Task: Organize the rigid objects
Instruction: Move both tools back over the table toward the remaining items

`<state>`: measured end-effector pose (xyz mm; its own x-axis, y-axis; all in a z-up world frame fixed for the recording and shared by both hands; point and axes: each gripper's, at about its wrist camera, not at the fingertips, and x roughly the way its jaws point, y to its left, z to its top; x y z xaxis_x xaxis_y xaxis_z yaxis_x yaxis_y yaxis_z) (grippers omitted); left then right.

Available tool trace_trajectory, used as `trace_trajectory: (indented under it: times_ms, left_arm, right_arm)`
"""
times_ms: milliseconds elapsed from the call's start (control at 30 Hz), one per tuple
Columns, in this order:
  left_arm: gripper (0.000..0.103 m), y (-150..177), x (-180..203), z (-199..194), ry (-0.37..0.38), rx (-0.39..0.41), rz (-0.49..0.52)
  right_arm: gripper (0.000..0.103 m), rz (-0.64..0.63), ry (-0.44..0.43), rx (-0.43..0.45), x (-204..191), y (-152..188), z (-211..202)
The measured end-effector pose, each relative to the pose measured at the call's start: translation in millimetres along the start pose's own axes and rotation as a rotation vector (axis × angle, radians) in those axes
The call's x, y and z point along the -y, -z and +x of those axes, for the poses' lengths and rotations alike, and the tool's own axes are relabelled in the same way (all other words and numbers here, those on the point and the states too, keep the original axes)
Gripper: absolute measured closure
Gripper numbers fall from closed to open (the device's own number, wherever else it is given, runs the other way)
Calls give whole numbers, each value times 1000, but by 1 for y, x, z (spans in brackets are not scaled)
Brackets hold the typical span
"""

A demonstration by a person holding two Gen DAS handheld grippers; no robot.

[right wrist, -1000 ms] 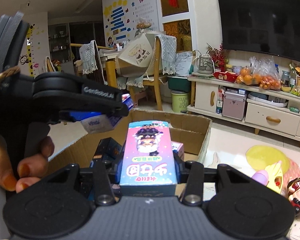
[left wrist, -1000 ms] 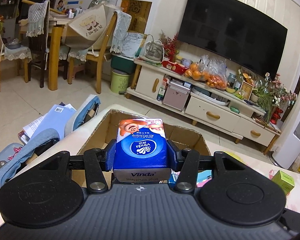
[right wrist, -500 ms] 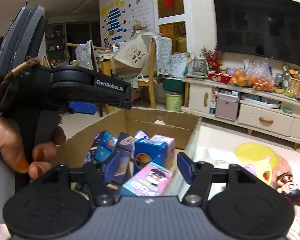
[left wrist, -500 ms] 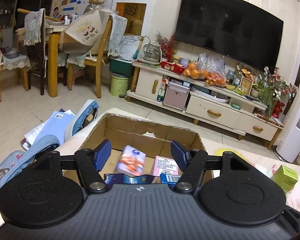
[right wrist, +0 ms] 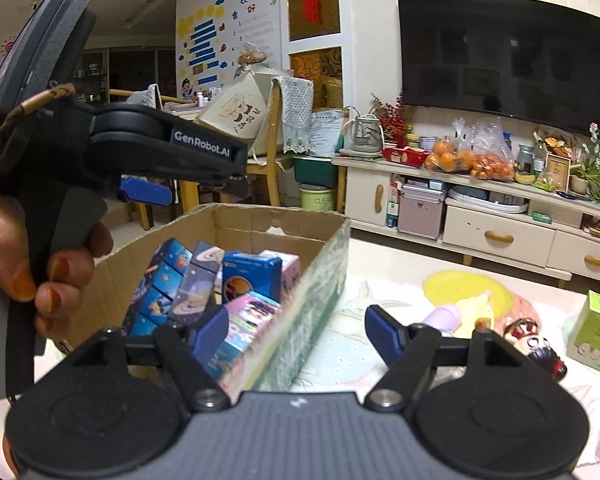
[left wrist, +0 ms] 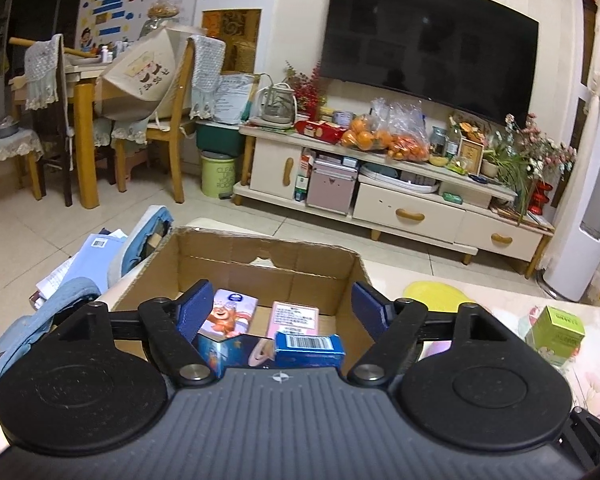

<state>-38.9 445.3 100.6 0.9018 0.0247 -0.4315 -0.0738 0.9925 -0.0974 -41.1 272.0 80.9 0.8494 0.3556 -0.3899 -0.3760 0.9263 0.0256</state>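
An open cardboard box [left wrist: 260, 256] holds several small packs. My left gripper [left wrist: 283, 308] hangs over its near end, jaws opening, nothing between the pads. Below it lie the blue tissue pack with a cartoon bear [left wrist: 230, 314], a pink pack [left wrist: 296, 314] and a blue barcoded pack [left wrist: 310, 346]. My right gripper [right wrist: 297, 330] straddles the box's right wall [right wrist: 312, 320], jaws opening and empty. The pink cartoon pack [right wrist: 248, 320] lies tilted inside, by the right gripper's left finger. A hand holds the left gripper [right wrist: 148, 192] above the box's left side.
On the patterned tablecloth right of the box sit a green carton [right wrist: 598, 332], a small toy figure [right wrist: 536, 348], a lilac bottle [right wrist: 448, 314] and a yellow mat [right wrist: 468, 292]. A TV cabinet [left wrist: 412, 212] stands beyond. Blue cushions and papers [left wrist: 100, 248] lie left of the box.
Both grippers opened and let go. The blue tissue pack and the pink cartoon pack dropped into the box. The right gripper shifted right, over the box's wall.
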Motion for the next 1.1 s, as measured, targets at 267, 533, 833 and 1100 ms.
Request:
trace_trajectory:
  times_ms: [267,533,833,1100]
  left_arm:
    - [0,1,0,5,19,-13,41]
    - [0,4,0,5,57,-33,90]
    - [0,7,2,7,87,-46,152]
    - [0,11,3,7,110,-58,198]
  right_arm:
    - [22,29,26,-2,12,10,-6]
    - [21,64,52,-5,25,20,-14]
    - [21,112,81,2,48,26,-21]
    - [21,161,105,12,72,29,-29]
